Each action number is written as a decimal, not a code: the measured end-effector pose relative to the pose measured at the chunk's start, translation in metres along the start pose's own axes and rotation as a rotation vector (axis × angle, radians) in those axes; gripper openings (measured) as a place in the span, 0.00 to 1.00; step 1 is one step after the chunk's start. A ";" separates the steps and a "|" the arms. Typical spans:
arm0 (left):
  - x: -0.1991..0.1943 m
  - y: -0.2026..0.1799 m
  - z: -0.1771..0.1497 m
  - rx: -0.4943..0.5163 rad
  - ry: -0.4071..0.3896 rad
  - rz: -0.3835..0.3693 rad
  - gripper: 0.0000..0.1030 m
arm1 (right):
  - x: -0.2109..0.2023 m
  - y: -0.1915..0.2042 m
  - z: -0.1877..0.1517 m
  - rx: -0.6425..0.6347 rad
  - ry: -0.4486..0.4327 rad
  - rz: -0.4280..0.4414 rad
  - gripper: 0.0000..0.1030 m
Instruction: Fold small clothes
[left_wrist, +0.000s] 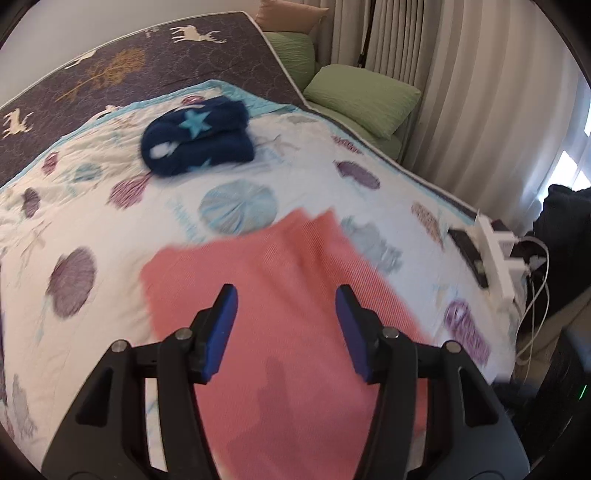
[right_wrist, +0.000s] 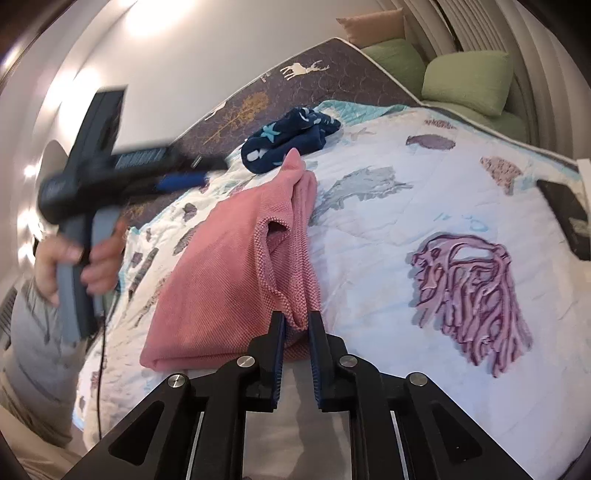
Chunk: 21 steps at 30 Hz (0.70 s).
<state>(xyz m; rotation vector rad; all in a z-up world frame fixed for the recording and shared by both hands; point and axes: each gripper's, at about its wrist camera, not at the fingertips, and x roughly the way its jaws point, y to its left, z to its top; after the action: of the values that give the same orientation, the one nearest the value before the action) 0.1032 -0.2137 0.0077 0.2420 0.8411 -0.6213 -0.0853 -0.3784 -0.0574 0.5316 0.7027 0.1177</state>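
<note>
right gripper (right_wrist: 297, 325): fingers pinched on near edge of pink knitted garment (right_wrist: 236, 266) | left gripper (left_wrist: 286, 314): fingers wide apart, holding nothing, above garment | garment on seashell-print quilt (right_wrist: 388, 229) | folded navy star-print fleece (left_wrist: 195, 140) farther back

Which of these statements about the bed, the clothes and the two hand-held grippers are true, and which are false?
1. The right hand-held gripper pinches the pink garment. True.
2. The left hand-held gripper is shut on the pink garment. False: it is open above it and holds nothing.
3. A dark blue garment with stars lies folded farther up the bed. True.
4. The pillows beside the bed are red. False: they are green.
5. The pink garment lies on a patterned quilt. True.
</note>
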 end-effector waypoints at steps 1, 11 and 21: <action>-0.005 0.004 -0.009 -0.002 -0.001 0.006 0.58 | -0.003 0.000 0.001 -0.003 -0.005 -0.009 0.17; -0.058 0.038 -0.104 -0.044 0.021 0.052 0.65 | -0.024 0.013 0.010 -0.019 -0.059 0.012 0.38; -0.049 0.011 -0.164 -0.045 0.081 0.046 0.66 | -0.018 0.032 -0.002 -0.030 -0.012 0.009 0.40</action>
<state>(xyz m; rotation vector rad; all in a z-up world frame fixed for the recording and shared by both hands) -0.0163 -0.1132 -0.0626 0.2461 0.9236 -0.5520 -0.0981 -0.3547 -0.0325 0.5068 0.6859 0.1333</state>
